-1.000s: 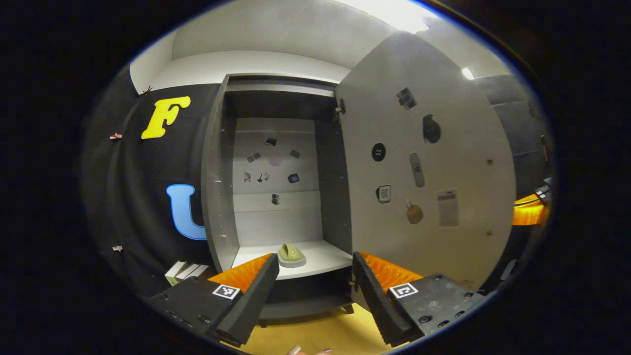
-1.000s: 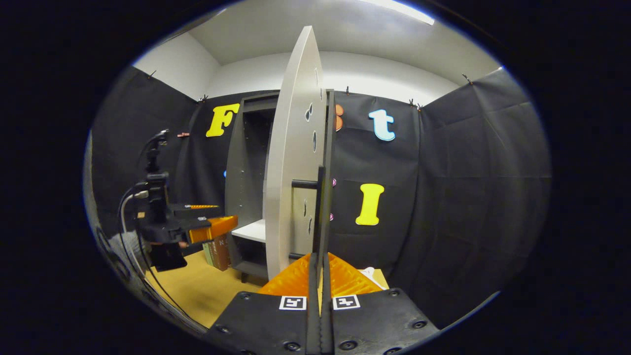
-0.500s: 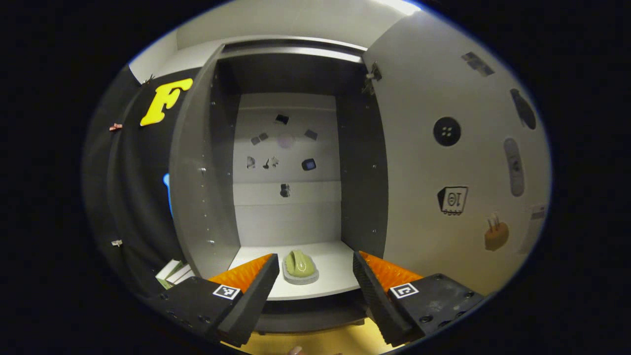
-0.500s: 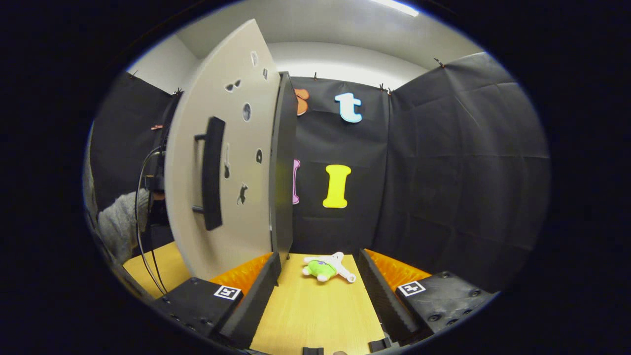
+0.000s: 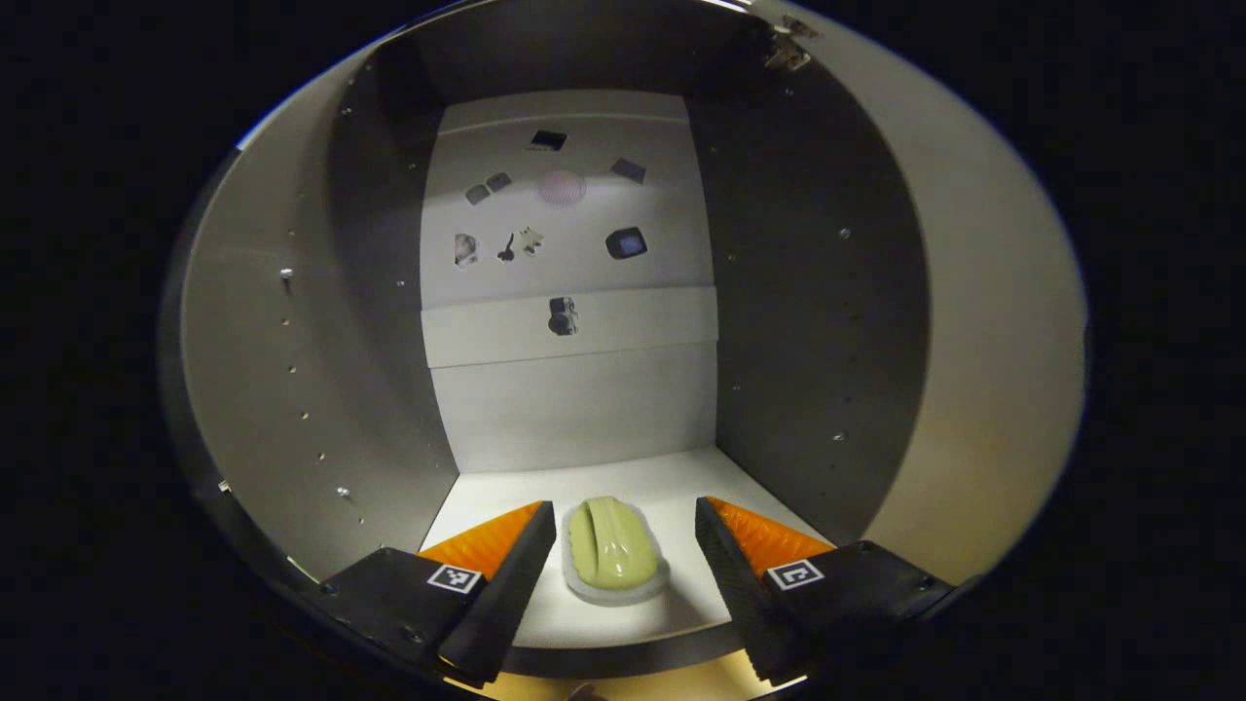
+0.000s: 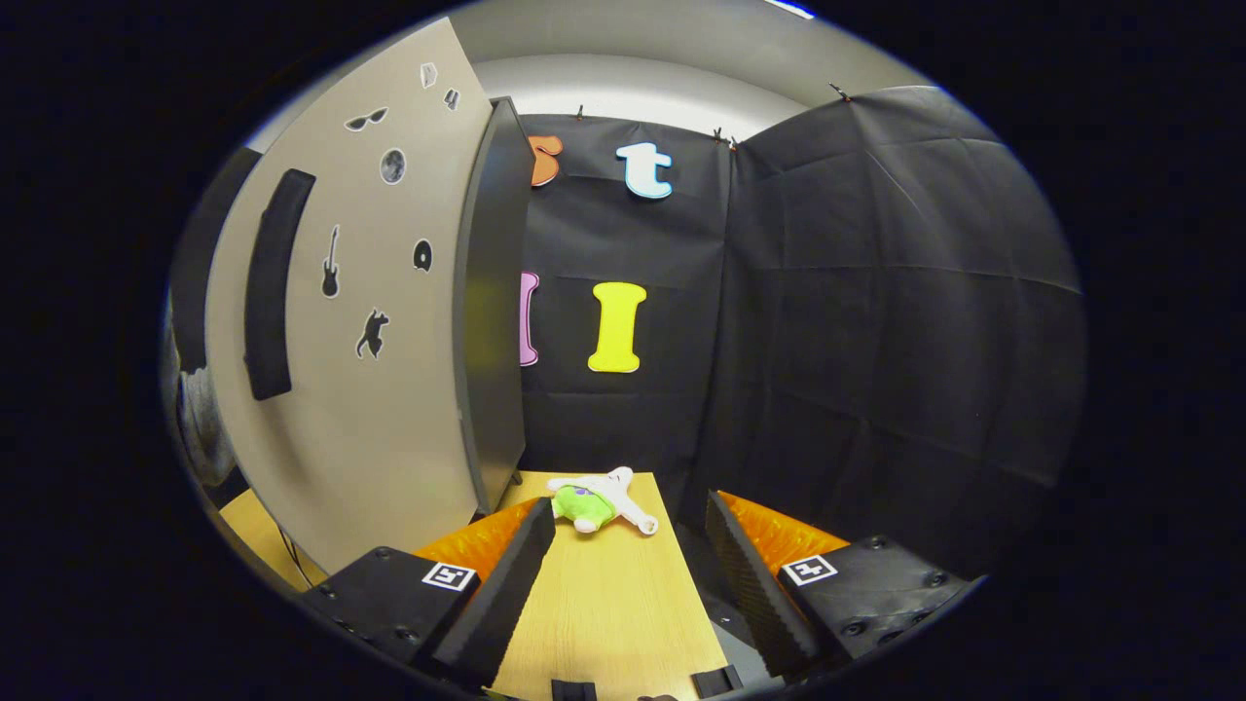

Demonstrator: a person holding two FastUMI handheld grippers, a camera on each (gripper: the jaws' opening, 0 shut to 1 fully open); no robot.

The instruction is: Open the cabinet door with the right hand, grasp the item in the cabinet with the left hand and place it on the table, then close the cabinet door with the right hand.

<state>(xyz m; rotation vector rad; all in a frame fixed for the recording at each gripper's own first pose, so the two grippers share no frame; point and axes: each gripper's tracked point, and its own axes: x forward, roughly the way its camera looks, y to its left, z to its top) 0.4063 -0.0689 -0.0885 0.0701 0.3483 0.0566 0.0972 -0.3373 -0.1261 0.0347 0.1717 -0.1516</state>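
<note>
In the left gripper view I look into the open cabinet [image 5: 321,341]. A pale green ridged item on a white base [image 5: 611,552] lies on the white shelf [image 5: 506,492]. My left gripper [image 5: 623,570] is open, one finger on each side of the item, not touching it. In the right gripper view the cabinet door [image 6: 380,321] stands wide open at the left, with its dark handle [image 6: 271,282] facing me. My right gripper [image 6: 628,574] is open over the wooden table [image 6: 608,613], holding nothing.
A small green and white plush toy [image 6: 594,499] lies on the table near the cabinet's foot. Black cloth walls [image 6: 876,321] close the booth at the right. Stickers dot the cabinet's back panel [image 5: 569,389] and the door. A grey sleeve [image 6: 200,428] shows behind the door's left edge.
My left gripper has advanced into the cabinet until its fingers flank the green item. My right gripper let go of the door handle, opened and swung right; the door stands wider.
</note>
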